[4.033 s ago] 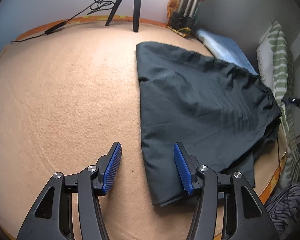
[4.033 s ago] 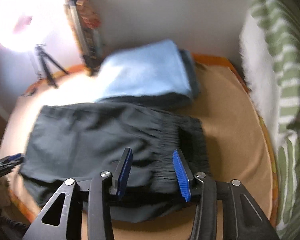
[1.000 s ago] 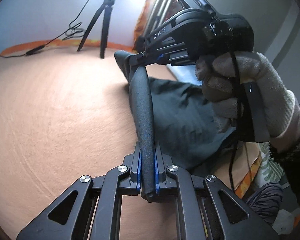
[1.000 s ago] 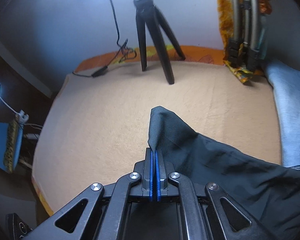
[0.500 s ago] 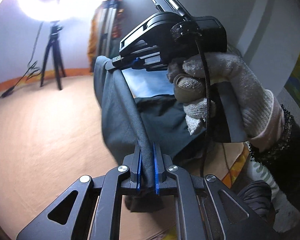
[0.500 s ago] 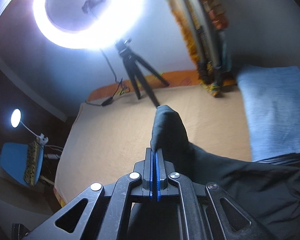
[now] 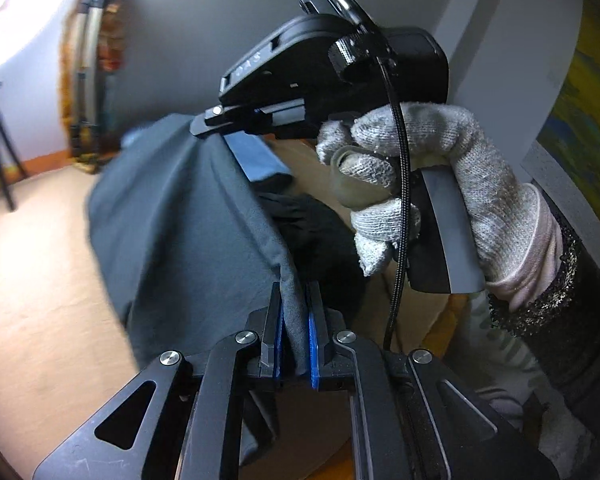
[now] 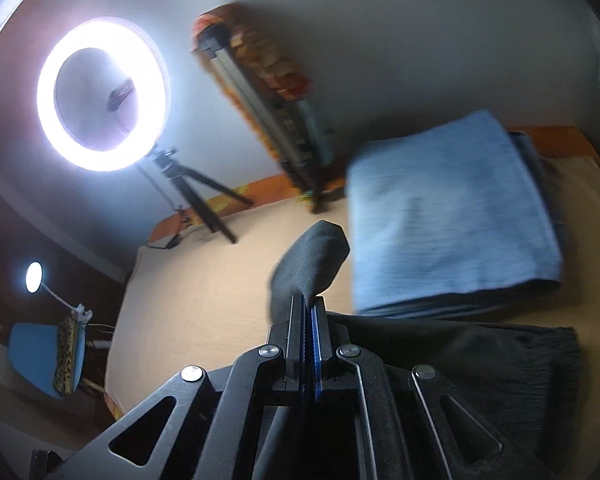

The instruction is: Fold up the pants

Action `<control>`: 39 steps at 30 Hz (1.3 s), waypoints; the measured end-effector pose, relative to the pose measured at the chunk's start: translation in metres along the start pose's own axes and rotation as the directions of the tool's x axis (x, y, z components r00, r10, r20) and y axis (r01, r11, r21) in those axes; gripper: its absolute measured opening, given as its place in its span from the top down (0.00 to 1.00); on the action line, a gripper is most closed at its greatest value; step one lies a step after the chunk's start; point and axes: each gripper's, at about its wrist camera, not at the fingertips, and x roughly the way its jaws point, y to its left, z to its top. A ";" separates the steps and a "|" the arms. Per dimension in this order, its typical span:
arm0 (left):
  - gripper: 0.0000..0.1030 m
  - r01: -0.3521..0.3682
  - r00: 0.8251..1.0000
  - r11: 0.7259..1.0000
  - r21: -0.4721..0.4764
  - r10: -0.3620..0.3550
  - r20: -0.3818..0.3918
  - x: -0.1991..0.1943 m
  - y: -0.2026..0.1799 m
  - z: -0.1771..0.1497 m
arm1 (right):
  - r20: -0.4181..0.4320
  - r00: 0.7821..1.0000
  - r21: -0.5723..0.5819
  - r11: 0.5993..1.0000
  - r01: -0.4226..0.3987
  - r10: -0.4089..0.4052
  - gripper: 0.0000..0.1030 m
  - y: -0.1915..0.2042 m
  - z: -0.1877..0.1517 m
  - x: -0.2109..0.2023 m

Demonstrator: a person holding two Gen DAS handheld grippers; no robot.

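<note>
The right gripper (image 7: 204, 124) has its tips buried in the dark pants (image 7: 180, 232), whose lower part runs behind the left gripper (image 7: 296, 332). The folded blue cloth (image 8: 448, 216) and leaning tripod bundle (image 8: 260, 96) are smeared by blur.

A bed covered in a peach-tan blanket (image 8: 204, 296) is carrying everything here. A folded blue towel (image 8: 448, 216) is lying on it near the wall, and the dark pants (image 8: 500, 364) are resting partly on it just in front of the towel. A small black tripod (image 8: 204, 196) is standing on the far edge, holding a glowing ring light (image 8: 100, 92).
</note>
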 end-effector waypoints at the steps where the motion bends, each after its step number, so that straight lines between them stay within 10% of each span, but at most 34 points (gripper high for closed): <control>1: 0.92 0.012 1.000 1.000 0.014 -0.012 -0.017 0.014 -0.008 0.001 | 0.002 1.000 0.004 1.000 0.007 -0.007 1.00 -0.009 -0.001 -0.003; 15: 0.92 0.101 0.988 0.992 0.075 -0.091 -0.126 0.106 -0.059 0.015 | 0.025 0.999 0.126 0.991 0.032 -0.036 1.00 -0.134 -0.013 -0.030; 39: 0.87 0.131 0.976 0.989 0.075 -0.115 -0.186 0.169 -0.091 0.032 | -0.020 0.992 0.146 0.981 0.125 -0.124 0.92 -0.202 -0.017 -0.025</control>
